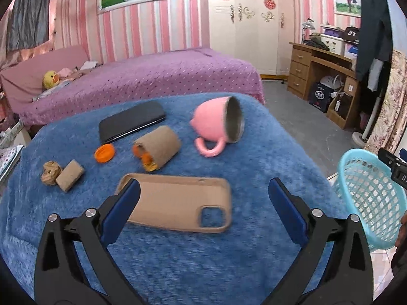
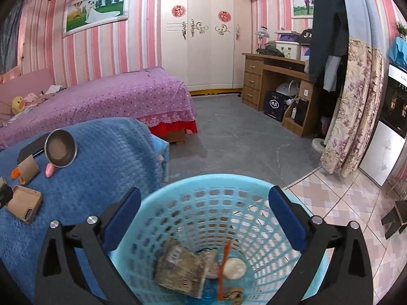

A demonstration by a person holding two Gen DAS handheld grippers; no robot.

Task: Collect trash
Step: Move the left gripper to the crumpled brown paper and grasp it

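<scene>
Trash lies scattered over a blue fleece-covered worktop [image 1: 178, 267], seen from the left wrist. Near the left edge sit a crumpled paper ball [image 1: 51, 172] and a small cardboard tube [image 1: 70, 175], touching each other. Further right come an orange cap [image 1: 104, 153], then a larger cardboard roll [image 1: 159, 147] with orange scraps stuffed in its open end. Behind these lies a black phone [image 1: 131, 121]; toward the near edge, a tan phone case [image 1: 178, 202]; toward the right edge, a pink mug [image 1: 216, 124] tipped on its side.

The left gripper [image 1: 203, 190] hovers above the phone case with its fingers spread wide and empty. Off the right edge stands a light blue basket [image 2: 211, 198], and the right gripper [image 2: 204, 198] hangs over its mouth, fingers also wide and holding nothing. Inside are a printed wrapper, a pale round lid, an orange strip and other bits.

The risk, as I judge it, is picking the wrong thing: the case sits directly under the left fingers and shares the cardboard's colour, so it could be binned by mistake. The roll could also spill its orange scraps if tilted open end down.
</scene>
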